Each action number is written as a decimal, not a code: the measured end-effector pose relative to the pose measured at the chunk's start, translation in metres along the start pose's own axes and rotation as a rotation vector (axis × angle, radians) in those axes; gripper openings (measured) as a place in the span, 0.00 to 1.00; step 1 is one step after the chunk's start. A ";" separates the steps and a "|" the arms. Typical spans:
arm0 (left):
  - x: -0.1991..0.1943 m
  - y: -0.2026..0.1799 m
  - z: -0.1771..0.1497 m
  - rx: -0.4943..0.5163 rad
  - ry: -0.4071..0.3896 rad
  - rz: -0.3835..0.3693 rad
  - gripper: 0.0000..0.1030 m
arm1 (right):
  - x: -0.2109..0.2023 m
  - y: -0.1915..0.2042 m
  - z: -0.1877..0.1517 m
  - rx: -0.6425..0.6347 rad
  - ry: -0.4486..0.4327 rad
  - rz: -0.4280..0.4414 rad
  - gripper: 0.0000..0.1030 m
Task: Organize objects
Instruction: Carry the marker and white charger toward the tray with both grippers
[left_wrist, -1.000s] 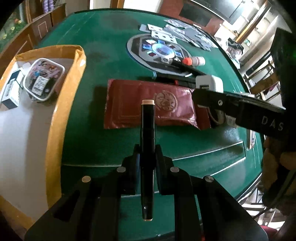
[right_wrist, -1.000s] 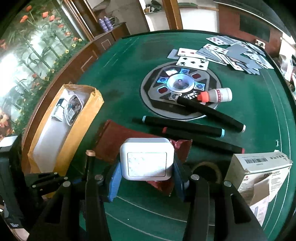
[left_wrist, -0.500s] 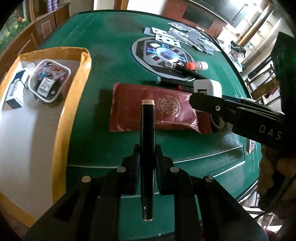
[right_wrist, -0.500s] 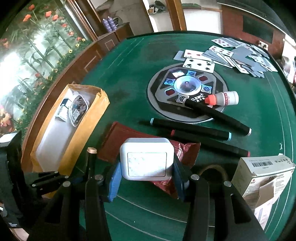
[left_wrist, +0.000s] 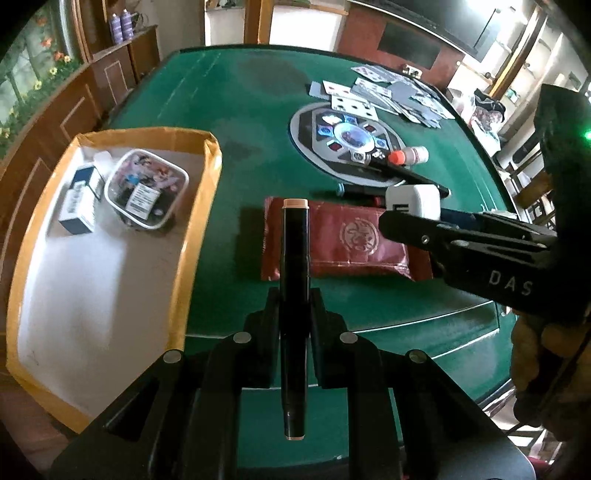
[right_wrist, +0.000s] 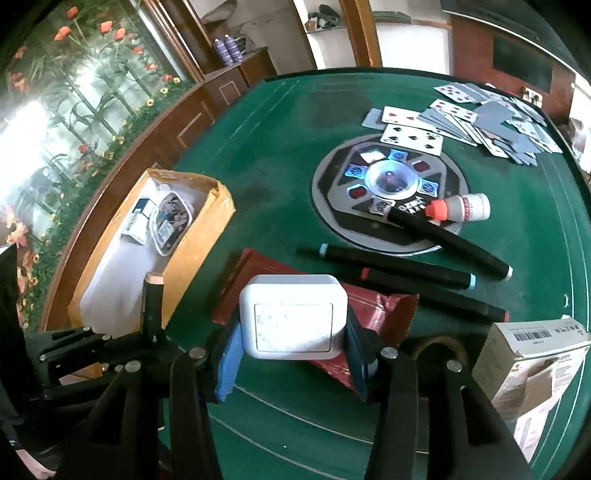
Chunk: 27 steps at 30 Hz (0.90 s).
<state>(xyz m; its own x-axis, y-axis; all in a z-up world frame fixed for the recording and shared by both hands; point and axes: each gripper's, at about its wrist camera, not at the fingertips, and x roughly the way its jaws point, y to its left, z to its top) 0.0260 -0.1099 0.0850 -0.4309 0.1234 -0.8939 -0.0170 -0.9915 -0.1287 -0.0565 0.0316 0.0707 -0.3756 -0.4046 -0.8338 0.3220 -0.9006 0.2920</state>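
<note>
with the left gripper (left_wrist: 293, 295) clamped on the black peach-capped marker pen (left_wrist: 294, 258) and the right gripper (right_wrist: 291, 341) clamped on the white rounded plastic charger block (right_wrist: 293, 317), both are best carried level over the wall of the yellow-rimmed cardboard tray (left_wrist: 192, 236) before being released.

The left gripper (left_wrist: 294, 314) fills the lower middle of its own view, pointing steeply down, jaws clamped tight on a slim black marker (left_wrist: 293, 280) that runs lengthwise between them. In the right wrist view it shows at lower left (right_wrist: 153, 332). The right gripper (right_wrist: 291, 354) sits at lower centre of its view, blue-padded fingers (right_wrist: 227, 365) pressed on both sides of a white square box (right_wrist: 293, 317). From the left view it reaches in from the right edge (left_wrist: 402, 218), with a hand (left_wrist: 543, 365) around its handle at lower right.
</note>
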 end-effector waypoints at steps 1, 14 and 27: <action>-0.002 0.001 0.001 0.000 -0.004 0.006 0.13 | 0.000 0.002 0.000 -0.003 -0.001 0.004 0.48; -0.027 0.032 0.003 -0.034 -0.055 0.086 0.13 | 0.006 0.036 0.008 -0.058 -0.003 0.047 0.48; -0.037 0.069 -0.002 -0.068 -0.072 0.149 0.13 | 0.018 0.069 0.015 -0.104 0.006 0.073 0.48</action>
<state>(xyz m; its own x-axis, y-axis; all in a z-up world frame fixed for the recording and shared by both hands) 0.0426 -0.1825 0.1088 -0.4877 -0.0301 -0.8725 0.1119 -0.9933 -0.0283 -0.0541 -0.0405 0.0824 -0.3424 -0.4672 -0.8151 0.4373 -0.8471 0.3019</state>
